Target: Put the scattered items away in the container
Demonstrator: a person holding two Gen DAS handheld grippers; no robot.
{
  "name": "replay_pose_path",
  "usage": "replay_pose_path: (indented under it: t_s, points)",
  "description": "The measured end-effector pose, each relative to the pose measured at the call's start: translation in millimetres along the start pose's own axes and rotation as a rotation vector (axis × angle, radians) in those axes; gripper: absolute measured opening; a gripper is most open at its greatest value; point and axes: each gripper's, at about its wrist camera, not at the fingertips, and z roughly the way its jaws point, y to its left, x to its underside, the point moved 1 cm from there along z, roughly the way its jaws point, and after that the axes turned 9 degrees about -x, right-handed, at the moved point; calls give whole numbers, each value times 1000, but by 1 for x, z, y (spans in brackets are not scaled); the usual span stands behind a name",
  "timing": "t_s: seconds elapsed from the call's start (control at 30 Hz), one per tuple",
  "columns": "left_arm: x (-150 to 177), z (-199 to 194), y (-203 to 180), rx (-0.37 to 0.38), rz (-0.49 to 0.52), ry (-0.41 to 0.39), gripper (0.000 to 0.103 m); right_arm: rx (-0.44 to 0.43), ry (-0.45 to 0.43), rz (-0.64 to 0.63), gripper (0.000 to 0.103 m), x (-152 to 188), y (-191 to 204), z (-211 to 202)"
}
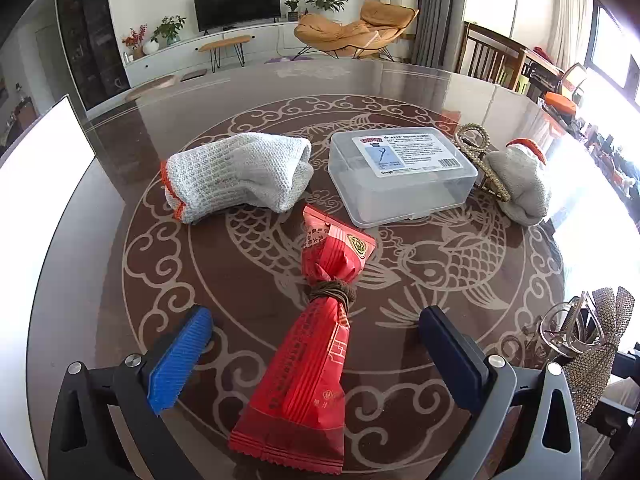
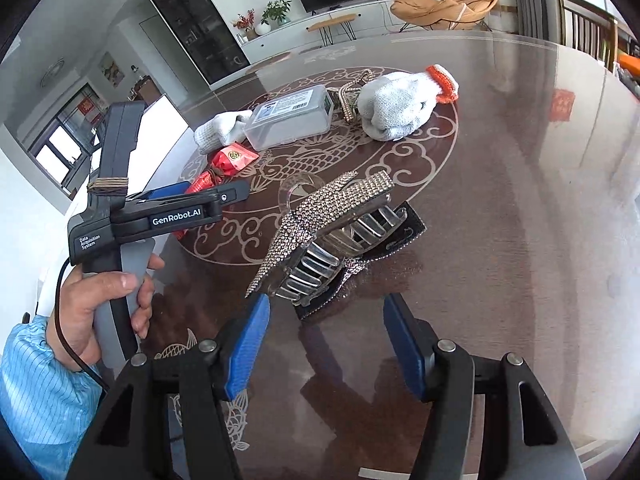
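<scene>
Between the wide-open left gripper (image 1: 316, 356) lies a red packet (image 1: 308, 360); right gripper (image 2: 326, 344) gapes before the hair claw (image 2: 332, 232).

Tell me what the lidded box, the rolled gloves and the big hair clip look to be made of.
Lidded box: clear, slightly frosted hard plastic; the table pattern shows through its walls, paper label on top.
Rolled gloves: knitted white yarn, probably cotton; ribbed weave, orange cuff trim.
Hair clip: likely clear plastic or metal teeth, upper faces covered in glittering rhinestones.
</scene>
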Motion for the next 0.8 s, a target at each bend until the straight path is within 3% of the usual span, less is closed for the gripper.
replay_pose_path:
  t_s: [0.1, 0.17, 0.23, 0.3, 0.4, 0.5, 0.57, 0.8]
  points:
    - [0, 0, 1, 5, 1, -2, 103, 198, -38, 5, 61, -4, -21, -9]
    - [1, 0, 1, 4, 1, -3, 103, 272, -52, 50, 61, -3, -40, -20]
    - [1, 0, 1, 3, 0, -3, 103, 231, -56, 96, 61, 4, -44, -33]
    - [1, 0, 0, 3, -2, -4, 103, 122, -76, 126, 61, 13, -32, -41]
    - [1, 1, 0, 3, 0, -3, 103, 8, -164, 41, 61, 12, 5, -47]
    - [1, 0, 0, 3, -1, -3, 103, 78, -145, -83, 61, 2, 33, -30]
    - [1, 0, 0, 2, 0, -4, 103, 131, -116, -41, 61, 2, 30, -22]
    - [1, 1, 0, 3, -1, -4, 103, 41, -39, 106, 61, 24, 16, -19]
